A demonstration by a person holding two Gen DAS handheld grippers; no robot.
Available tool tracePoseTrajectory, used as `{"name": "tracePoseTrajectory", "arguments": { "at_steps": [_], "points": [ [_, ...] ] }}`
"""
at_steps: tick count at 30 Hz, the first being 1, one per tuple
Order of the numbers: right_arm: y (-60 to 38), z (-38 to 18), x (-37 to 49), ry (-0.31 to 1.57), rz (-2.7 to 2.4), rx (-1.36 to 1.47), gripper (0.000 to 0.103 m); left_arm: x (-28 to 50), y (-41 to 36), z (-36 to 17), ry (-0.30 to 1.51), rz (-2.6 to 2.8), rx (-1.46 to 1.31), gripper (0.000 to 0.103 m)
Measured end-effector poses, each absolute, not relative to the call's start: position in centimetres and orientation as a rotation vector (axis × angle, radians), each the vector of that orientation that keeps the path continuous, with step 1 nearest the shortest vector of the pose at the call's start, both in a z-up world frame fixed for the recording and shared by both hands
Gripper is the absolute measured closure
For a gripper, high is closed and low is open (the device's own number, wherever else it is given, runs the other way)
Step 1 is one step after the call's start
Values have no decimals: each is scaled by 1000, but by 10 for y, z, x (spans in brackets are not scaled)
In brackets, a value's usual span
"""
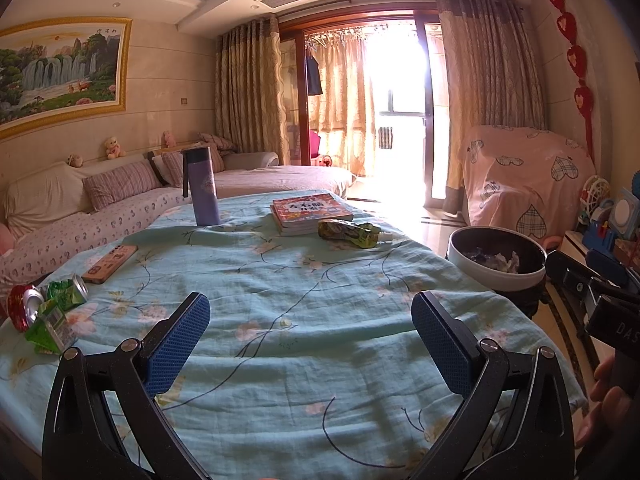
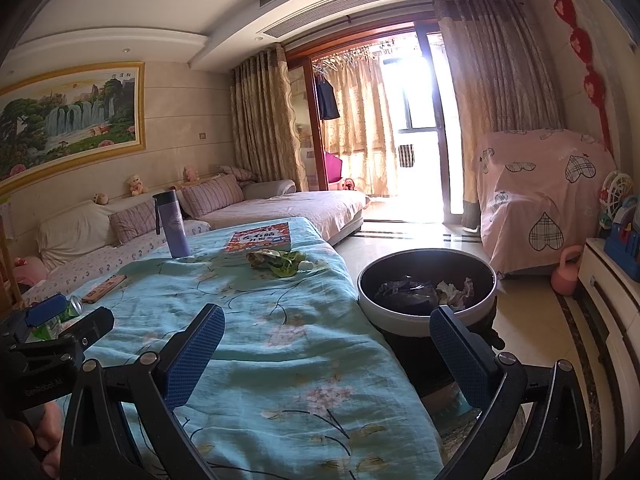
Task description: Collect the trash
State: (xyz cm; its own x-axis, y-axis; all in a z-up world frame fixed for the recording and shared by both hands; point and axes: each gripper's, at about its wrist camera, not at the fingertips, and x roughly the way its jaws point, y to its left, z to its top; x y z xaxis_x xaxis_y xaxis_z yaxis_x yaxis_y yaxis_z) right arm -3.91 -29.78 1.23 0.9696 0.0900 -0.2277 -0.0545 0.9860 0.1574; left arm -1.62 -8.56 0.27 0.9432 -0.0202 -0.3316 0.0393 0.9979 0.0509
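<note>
Over a table draped in a pale blue flowered cloth (image 1: 304,320), the left gripper (image 1: 310,344) hangs with its fingers spread wide and nothing between them. The right gripper (image 2: 326,356) is just as wide and empty, its right finger overlapping the rim of the round bin (image 2: 424,320) beside the table, where crumpled scraps lie, too dark to identify. Trash on the cloth: crushed cans and a green carton (image 1: 44,312) at the left edge, partly cut off, and a green wrapper (image 1: 348,234) touching the stacked books (image 1: 310,210). A purple bottle (image 1: 202,188) stands upright; a flat patterned case (image 1: 110,264) is hard to make out.
</note>
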Motion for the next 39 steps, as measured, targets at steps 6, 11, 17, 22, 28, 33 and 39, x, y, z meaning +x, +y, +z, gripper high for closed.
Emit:
{"name": "tracePoseTrajectory", "arguments": {
  "at_steps": [6, 11, 17, 22, 28, 33, 39],
  "points": [
    [-298, 12, -39, 234, 74, 151, 0, -17, -86, 2, 338, -32, 57, 0],
    [-298, 13, -39, 234, 75, 152, 0, -16, -86, 1, 339, -33, 59, 0],
    [-296, 13, -39, 236, 79, 151, 0, -13, -86, -3, 348, -38, 58, 0],
    [-292, 15, -38, 238, 87, 150, 0, -10, -85, -5, 357, -43, 56, 0],
    [-293, 12, -34, 253, 97, 157, 0, -7, -82, -8, 370, -50, 52, 0],
    [-293, 9, -31, 264, 105, 164, 0, -2, -81, -12, 388, -55, 45, 0],
    [-294, 6, -28, 275, 108, 168, 0, 0, -81, -11, 389, -62, 40, 0]
  ]
}}
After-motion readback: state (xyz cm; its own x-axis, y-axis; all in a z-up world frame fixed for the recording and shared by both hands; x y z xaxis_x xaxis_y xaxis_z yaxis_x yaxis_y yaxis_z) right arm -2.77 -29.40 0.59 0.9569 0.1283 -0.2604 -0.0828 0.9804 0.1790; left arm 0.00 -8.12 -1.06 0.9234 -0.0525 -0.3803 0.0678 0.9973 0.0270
